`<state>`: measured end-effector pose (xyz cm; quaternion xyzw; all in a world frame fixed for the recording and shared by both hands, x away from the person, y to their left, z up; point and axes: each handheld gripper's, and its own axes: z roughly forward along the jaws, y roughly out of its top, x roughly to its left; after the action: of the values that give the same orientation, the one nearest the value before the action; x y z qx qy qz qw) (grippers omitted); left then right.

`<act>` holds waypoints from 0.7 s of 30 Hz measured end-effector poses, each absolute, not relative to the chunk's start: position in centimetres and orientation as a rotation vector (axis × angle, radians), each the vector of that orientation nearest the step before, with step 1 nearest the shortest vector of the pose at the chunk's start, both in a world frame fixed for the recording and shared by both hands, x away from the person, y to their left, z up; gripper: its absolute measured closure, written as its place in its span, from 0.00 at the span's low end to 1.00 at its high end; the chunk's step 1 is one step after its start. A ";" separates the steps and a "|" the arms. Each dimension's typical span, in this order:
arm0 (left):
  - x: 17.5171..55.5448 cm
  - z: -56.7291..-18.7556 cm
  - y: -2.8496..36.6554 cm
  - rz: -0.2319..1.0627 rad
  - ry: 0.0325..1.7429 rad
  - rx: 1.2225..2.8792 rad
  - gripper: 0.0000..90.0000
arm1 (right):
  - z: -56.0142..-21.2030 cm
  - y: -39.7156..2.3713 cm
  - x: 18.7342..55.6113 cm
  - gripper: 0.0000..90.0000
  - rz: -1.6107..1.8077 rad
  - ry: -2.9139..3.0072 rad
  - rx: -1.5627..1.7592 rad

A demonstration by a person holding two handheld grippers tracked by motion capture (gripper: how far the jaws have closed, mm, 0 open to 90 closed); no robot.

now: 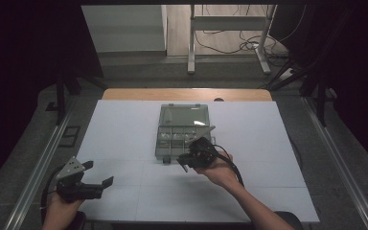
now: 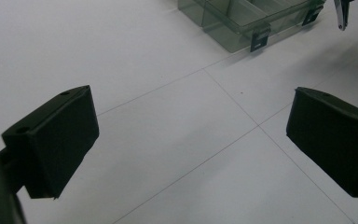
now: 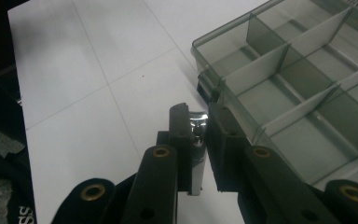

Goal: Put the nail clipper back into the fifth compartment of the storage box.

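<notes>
A lab: white table [image 1: 124, 139] between rails [image 1: 38, 165], dark curtains [image 1: 24, 57], cables [image 1: 230, 45] on the floor

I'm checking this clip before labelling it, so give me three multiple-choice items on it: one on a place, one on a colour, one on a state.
1. Where does the compartment box sit on the white table?
A. near the middle
B. at the far left corner
C. off the table, on the floor

2. What colour is the small part between the right tool's jaws?
A. red
B. shiny silver
C. yellow

3. How does the left tool stand?
A. shut on the box
C. shut on a cloth
B. open with nothing between its jaws

Key: 1 A, the high view shows the box mid-table. 2 B, the right gripper view shows bright metal. 3 B, the left gripper view shows wide jaws over bare table.
</notes>
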<state>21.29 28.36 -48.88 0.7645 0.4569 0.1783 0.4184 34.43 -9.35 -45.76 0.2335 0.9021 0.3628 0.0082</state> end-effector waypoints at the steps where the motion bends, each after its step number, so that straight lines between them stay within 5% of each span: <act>1: 21.3 -48.9 28.4 0.447 1.146 1.918 0.03 | -45.7 -9.2 34.5 0.88 1.138 2.817 0.737; 21: 21.3 -48.9 28.4 0.445 1.144 1.916 0.03 | -45.3 -7.5 36.9 0.88 1.202 2.762 0.755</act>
<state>21.29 28.40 -48.89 0.7644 0.4563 0.1776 0.4195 36.89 -7.52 -45.26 0.2432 0.8893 0.3869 0.0179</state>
